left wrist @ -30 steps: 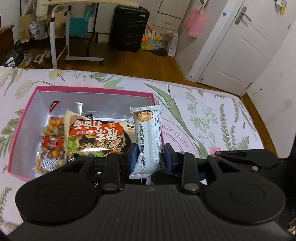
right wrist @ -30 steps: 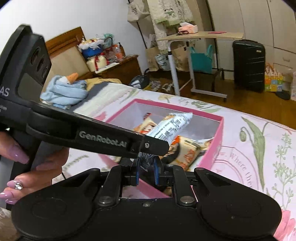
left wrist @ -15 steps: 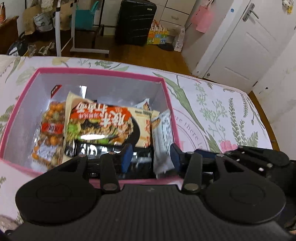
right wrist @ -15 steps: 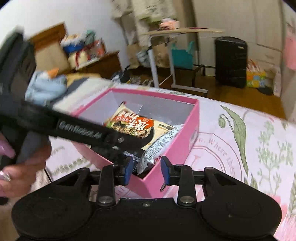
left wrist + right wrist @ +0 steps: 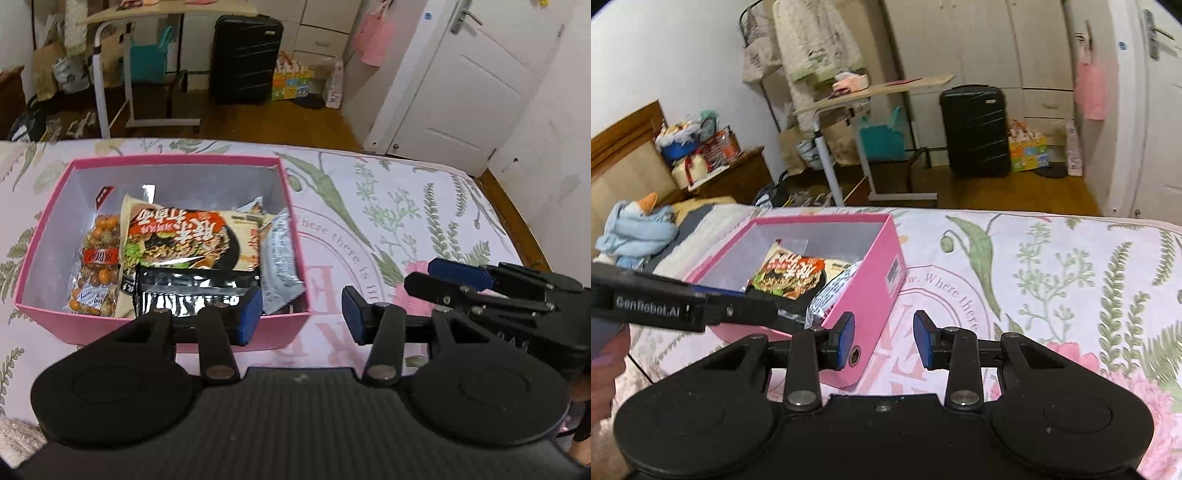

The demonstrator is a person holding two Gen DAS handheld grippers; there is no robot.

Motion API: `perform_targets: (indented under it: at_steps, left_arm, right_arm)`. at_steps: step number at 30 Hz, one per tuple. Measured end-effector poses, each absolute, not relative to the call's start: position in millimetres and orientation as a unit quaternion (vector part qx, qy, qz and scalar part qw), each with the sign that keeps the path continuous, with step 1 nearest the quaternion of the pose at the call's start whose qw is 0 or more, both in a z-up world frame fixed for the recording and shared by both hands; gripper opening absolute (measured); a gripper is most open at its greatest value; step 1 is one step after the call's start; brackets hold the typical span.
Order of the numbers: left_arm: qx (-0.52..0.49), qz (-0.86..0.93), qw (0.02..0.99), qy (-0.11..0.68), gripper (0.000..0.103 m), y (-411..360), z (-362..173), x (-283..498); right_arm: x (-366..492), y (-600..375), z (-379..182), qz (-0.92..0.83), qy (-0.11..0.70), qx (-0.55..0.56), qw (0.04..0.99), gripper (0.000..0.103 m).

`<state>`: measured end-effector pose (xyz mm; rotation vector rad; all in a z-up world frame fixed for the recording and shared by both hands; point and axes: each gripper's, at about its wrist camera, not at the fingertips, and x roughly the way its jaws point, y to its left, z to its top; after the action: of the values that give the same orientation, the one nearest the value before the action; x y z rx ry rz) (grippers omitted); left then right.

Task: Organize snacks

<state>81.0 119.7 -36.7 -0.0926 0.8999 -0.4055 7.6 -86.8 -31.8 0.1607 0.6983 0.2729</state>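
A pink box sits on the floral bedspread and holds several snacks: an orange noodle packet, a bag of nuts, a black packet and a white snack bar leaning on the box's right wall. My left gripper is open and empty just above the box's near right corner. My right gripper is open and empty beside the box's right side; it also shows in the left wrist view.
The bedspread stretches right of the box. A blue cloth lies at the bed's left. Beyond the bed stand a rolling desk, a black suitcase and a white door.
My left gripper has let the white snack bar go into the box, opened wide and drawn back. My right gripper has opened and moved right, off the box.
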Motion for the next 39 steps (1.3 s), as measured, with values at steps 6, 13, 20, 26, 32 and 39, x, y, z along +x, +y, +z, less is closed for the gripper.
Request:
perform_targets:
  at_steps: [6,13,20,26,32,39]
  left_arm:
    - [-0.028,-0.204,0.879,0.430,0.052,108.5,-29.9,63.5]
    - [-0.015,-0.200,0.884,0.423,0.058,98.0,-22.4,40.7]
    - [-0.031,-0.188,0.896,0.400,0.065,93.6,-11.0,20.4]
    - [-0.015,-0.163,0.908,0.386,0.075,89.6,-6.2,3.8]
    - [-0.006,-0.136,0.913,0.385,0.098,83.4,-9.6,-1.0]
    - [-0.004,-0.114,0.914,0.389,0.100,81.4,-17.6,-1.1]
  right_arm:
    - [-9.1,-99.3,-15.9,0.102,0.332,0.096,0.933,0.040]
    - [-28.9,-115.0,-10.2,0.058,0.337,0.105,0.934,0.042]
    - [-46.9,-126.5,-9.5,0.038,0.347,0.113,0.930,0.042]
    - [-59.7,-127.7,-5.2,0.024,0.350,0.102,0.931,0.052]
    - [-64.5,-122.6,-5.0,-0.009,0.352,0.062,0.934,0.087]
    - [-66.3,-122.3,-1.9,-0.059,0.342,0.044,0.937,0.099]
